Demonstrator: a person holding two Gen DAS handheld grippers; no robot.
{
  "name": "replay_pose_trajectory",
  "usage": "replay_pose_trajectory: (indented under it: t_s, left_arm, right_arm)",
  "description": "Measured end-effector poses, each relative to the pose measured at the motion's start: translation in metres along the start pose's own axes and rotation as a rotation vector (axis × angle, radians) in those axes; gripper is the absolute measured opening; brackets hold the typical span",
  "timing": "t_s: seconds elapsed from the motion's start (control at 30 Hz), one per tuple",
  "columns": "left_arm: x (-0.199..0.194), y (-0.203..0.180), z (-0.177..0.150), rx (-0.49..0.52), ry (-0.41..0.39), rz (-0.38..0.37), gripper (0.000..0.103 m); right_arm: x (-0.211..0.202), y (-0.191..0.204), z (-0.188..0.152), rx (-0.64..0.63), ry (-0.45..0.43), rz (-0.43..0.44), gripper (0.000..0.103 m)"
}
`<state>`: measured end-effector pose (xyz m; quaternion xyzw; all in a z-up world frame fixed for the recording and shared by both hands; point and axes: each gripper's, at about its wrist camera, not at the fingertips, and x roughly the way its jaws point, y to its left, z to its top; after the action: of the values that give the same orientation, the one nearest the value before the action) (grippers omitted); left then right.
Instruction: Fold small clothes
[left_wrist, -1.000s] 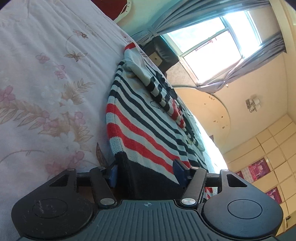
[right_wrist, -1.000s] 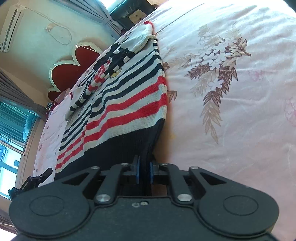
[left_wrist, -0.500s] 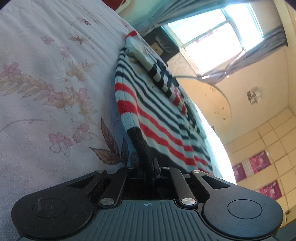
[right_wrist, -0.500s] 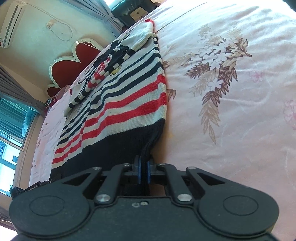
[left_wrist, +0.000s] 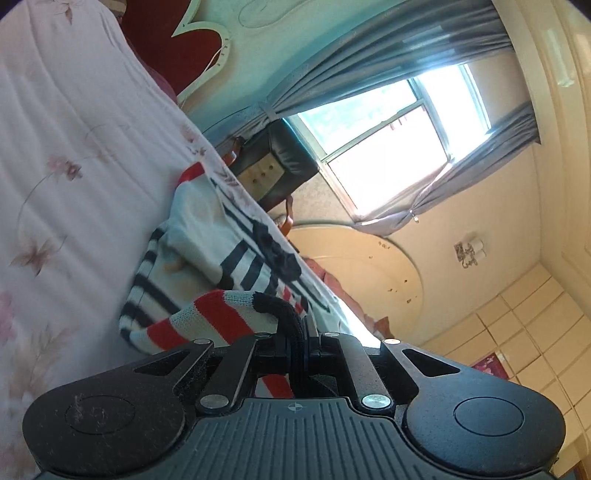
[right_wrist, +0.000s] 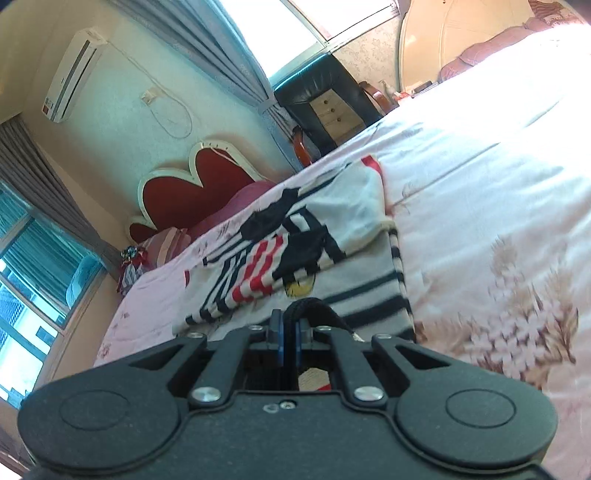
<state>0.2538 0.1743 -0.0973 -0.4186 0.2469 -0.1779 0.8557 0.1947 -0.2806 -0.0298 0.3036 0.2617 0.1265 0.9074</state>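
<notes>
While both grippers pinched the dark hem of a striped sweater (left_wrist: 221, 317), the garment's near edge hung raised off the bed (left_wrist: 74, 147). Left gripper (left_wrist: 297, 347) was clamped on the hem's black band. Right gripper (right_wrist: 287, 332) was clenched on it too. Beyond both, the sweater's far part lay flat on the floral bedspread.

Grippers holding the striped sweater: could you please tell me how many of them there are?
2. The left gripper is shut on the dark hem of the striped sweater, at one corner. The right gripper is shut on the hem at the other corner.
</notes>
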Motion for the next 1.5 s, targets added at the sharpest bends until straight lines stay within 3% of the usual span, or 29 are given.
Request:
replay_pose_trajectory:
  t_s: [0.13, 0.33, 0.53, 0.67, 0.83, 0.9, 0.97, 1.0, 1.07, 1.13, 1.2, 1.3, 1.5]
  left_arm:
    - [0.055, -0.009, 0.042, 0.03, 0.024, 0.069, 0.006]
    - [0.136, -0.005, 0.086, 0.042, 0.041, 0.133, 0.006]
    - [0.197, 0.022, 0.104, 0.015, 0.078, 0.223, 0.006]
    - [0.233, 0.035, 0.104, 0.081, 0.154, 0.316, 0.006]
    - [0.249, 0.041, 0.113, 0.089, 0.158, 0.272, 0.006]
    - [0.25, 0.046, 0.117, 0.052, 0.138, 0.231, 0.018]
    - [0.246, 0.046, 0.118, 0.045, 0.095, 0.182, 0.058]
    - [0.245, 0.043, 0.118, 0.055, 0.082, 0.173, 0.062]
    - [0.245, 0.034, 0.118, 0.113, 0.082, 0.194, 0.066]
    - [0.247, 0.026, 0.117, 0.183, 0.093, 0.218, 0.066]
    - [0.249, 0.017, 0.118, 0.275, 0.093, 0.253, 0.066]
    - [0.258, 0.0, 0.12, 0.441, 0.108, 0.35, 0.066]
    - [0.291, -0.01, 0.109, 0.672, 0.248, 0.489, 0.063]
  right_arm:
    - [0.036, -0.01, 0.049, 0.069, -0.041, 0.019, 0.006]
    - [0.114, -0.035, 0.101, 0.116, -0.029, 0.015, 0.006]
    - [0.189, -0.066, 0.132, 0.155, 0.018, 0.009, 0.006]
    - [0.232, -0.082, 0.141, 0.138, 0.065, -0.007, 0.006]
    - [0.268, -0.094, 0.15, 0.129, 0.092, 0.02, 0.007]
    - [0.273, -0.095, 0.151, 0.116, 0.086, 0.047, 0.014]
    - [0.271, -0.093, 0.153, 0.098, 0.065, 0.059, 0.029]
    - [0.269, -0.091, 0.153, 0.089, 0.054, 0.061, 0.036]
    - [0.261, -0.086, 0.155, 0.06, 0.014, 0.058, 0.064]
    - [0.251, -0.083, 0.156, 0.027, -0.018, 0.04, 0.062]
    - [0.248, -0.08, 0.158, 0.001, -0.013, 0.036, 0.053]
    - [0.251, -0.067, 0.159, -0.114, 0.02, -0.017, 0.048]
    - [0.277, -0.036, 0.145, -0.351, 0.103, -0.158, 0.048]
